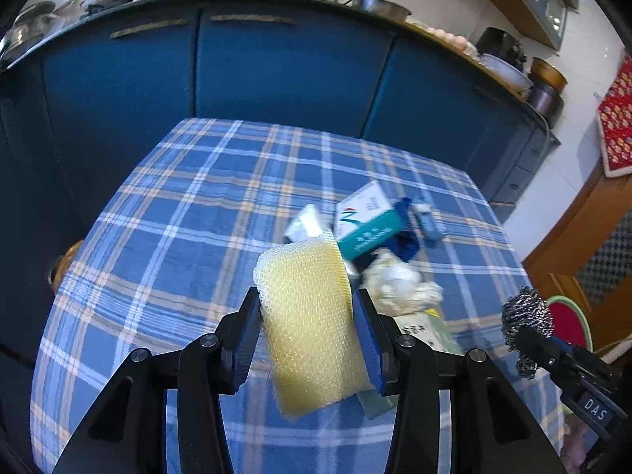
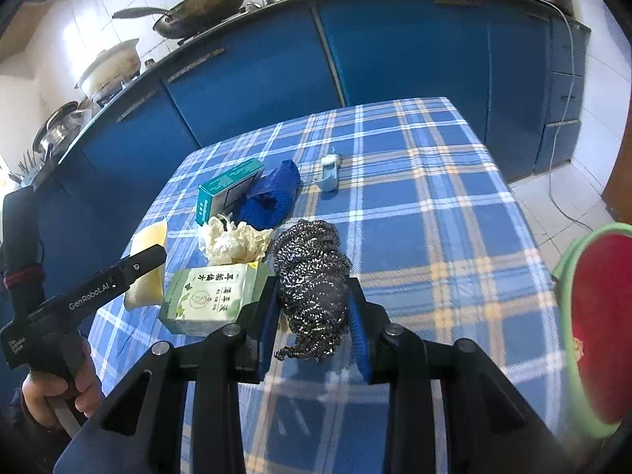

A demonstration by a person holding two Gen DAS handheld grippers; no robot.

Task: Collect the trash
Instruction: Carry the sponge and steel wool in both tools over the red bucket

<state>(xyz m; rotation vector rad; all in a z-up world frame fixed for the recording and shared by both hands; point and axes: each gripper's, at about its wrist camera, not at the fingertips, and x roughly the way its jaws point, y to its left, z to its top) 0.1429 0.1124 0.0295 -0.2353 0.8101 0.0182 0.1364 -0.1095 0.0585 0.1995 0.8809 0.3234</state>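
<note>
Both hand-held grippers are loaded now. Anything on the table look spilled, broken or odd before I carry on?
Nothing spilled or broken. The teal-and-white carton sits tilted, propped on the pile beside the crumpled white paper wad and blue knitted cloth. The small pale blue plastic gadget stands apart from the pile.

Two cartons (image 2: 231, 191) (image 2: 205, 296), one sponge (image 1: 312, 328), one steel scourer (image 2: 312, 276), one paper wad (image 2: 233, 243).

Home kitchen: wok (image 2: 201, 10), blue cabinets (image 1: 276, 63).
</note>
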